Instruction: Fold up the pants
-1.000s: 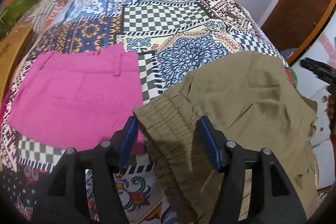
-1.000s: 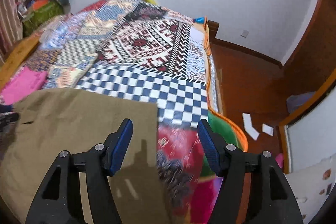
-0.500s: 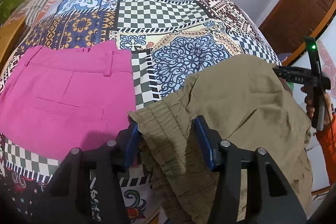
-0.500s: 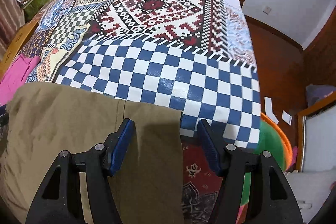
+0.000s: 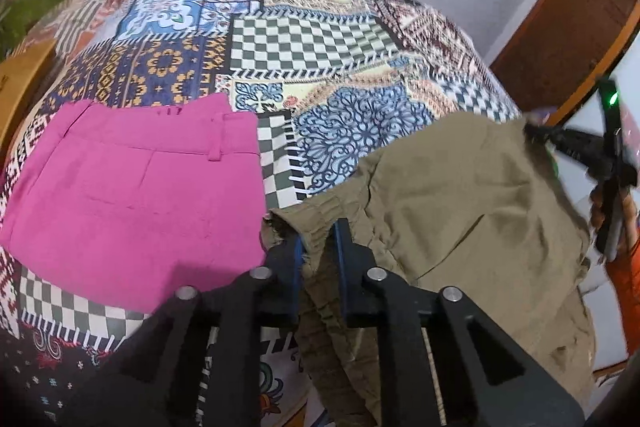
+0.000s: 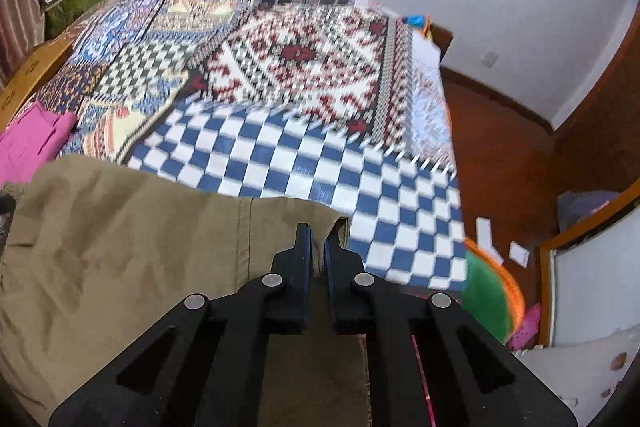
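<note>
Two grips on one garment, so work from the big thing down. Take the quilt as the bed for the fold: broad, patterned, with plenty of bare room toward its far side. Find the pants, olive, spread along the quilt's near edge, rumpled and probably spilling a little over that edge. Keep clear of the pink shorts, flat on the quilt's near left part, just beside the pants without overlapping them.

Let the left claw finish closing on the gathered waistband, already bunched between its pads at the quilt's near edge. Wait for a firm bite before any lift, since thick elastic probably slips from a half-set grip. Trust the right claw more: clamped nearly flat on the hem at the quilt's near right part, thin cloth pinched between the pads.

Lift both ends together and level, only just off the quilt. Draw the cloth taut between the claws to shake out the creases. Carry one end over the other low across the quilt, edges matched. Set down well away from the quilt's near edge, lest the pants slide off. Avoid dragging the waistband across the shorts.
</note>
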### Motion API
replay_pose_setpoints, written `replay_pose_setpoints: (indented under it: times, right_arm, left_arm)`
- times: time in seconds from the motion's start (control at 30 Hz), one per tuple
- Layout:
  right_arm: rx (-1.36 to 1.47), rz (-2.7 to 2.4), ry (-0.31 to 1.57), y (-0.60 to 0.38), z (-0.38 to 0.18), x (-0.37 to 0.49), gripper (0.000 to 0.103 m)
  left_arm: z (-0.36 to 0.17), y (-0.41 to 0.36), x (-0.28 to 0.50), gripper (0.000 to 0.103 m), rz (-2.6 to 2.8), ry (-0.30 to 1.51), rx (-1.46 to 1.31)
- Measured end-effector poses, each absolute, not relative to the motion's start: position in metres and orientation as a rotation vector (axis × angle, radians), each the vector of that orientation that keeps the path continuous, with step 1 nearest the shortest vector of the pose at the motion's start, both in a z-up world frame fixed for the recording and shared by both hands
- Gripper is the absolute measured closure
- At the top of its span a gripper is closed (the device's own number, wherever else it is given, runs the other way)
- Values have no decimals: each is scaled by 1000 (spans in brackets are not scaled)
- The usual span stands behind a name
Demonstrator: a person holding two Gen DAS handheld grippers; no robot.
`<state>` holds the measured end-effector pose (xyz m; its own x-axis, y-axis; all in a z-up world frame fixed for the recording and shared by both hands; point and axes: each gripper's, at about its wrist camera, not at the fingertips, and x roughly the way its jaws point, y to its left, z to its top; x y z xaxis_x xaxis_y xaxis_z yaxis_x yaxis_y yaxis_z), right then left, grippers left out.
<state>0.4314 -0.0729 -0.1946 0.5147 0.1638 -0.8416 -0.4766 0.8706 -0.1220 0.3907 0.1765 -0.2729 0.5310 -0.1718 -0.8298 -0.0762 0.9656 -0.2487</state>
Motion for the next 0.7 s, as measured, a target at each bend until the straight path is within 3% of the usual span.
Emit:
replay_pose_setpoints:
  times: [0.17, 0.27, 0.37, 0.7]
  right_arm:
    - [-320, 385, 875, -69, -164, 440, 98]
    - [-316, 380, 835, -62, -153, 439, 98]
    - [-321, 378, 811, -60, -146, 436, 98]
    - [-269, 331, 719, -67, -110, 430, 99]
  left_arm:
    - [-280, 169, 401, 80, -48, 1035, -208]
    - [-271, 172, 401, 92, -34, 991, -215]
    - [-259, 174, 399, 98, -39, 949, -216]
    - [-202, 165, 386, 100, 12, 805, -125]
